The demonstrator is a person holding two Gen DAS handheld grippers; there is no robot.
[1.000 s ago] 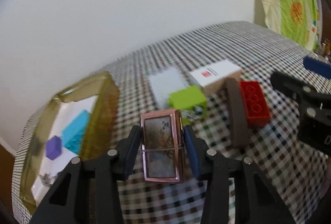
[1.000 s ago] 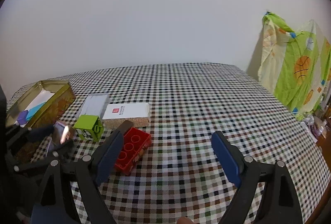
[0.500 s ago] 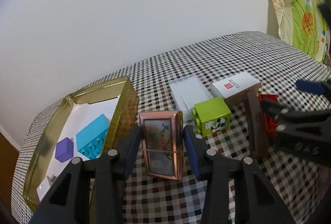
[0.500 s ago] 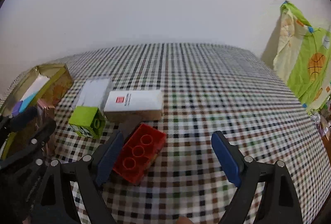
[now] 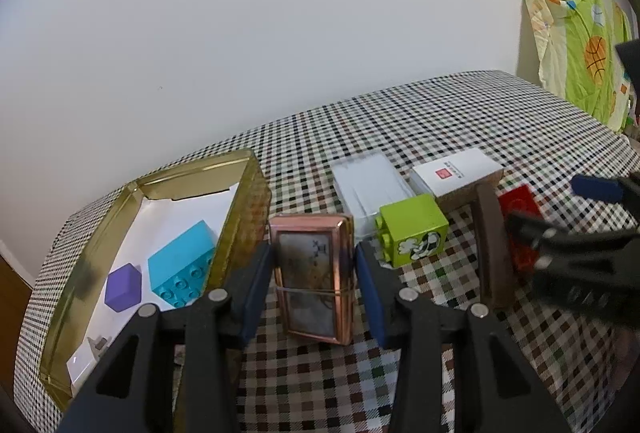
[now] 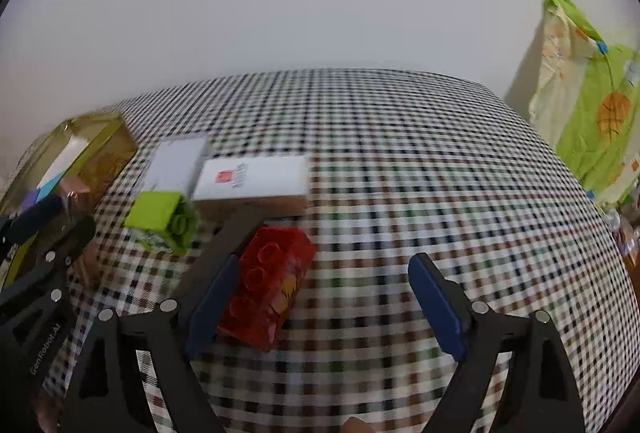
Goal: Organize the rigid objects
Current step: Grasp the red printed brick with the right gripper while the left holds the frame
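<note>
My left gripper (image 5: 314, 287) is shut on a copper-framed rectangular case (image 5: 314, 281) bound with a rubber band, held upright beside the gold tin (image 5: 244, 229). The tin holds a cyan brick (image 5: 182, 265) and a purple cube (image 5: 122, 287). My right gripper (image 6: 324, 307) is open and empty, its left finger just beside a red brick (image 6: 272, 285), which lies inside the jaws. A green cube (image 6: 162, 219), a brown strip (image 6: 228, 237), a white box (image 6: 252, 183) and a clear flat box (image 6: 178, 161) lie on the checked table.
The right gripper shows at the right of the left wrist view (image 5: 580, 257). A green patterned cloth (image 6: 592, 125) hangs at the far right past the table edge. The checked tablecloth (image 6: 400, 161) stretches right of the objects.
My left gripper has carried the copper case left, close to the tin's side. My right gripper has moved forward and down toward the red brick, still open.
</note>
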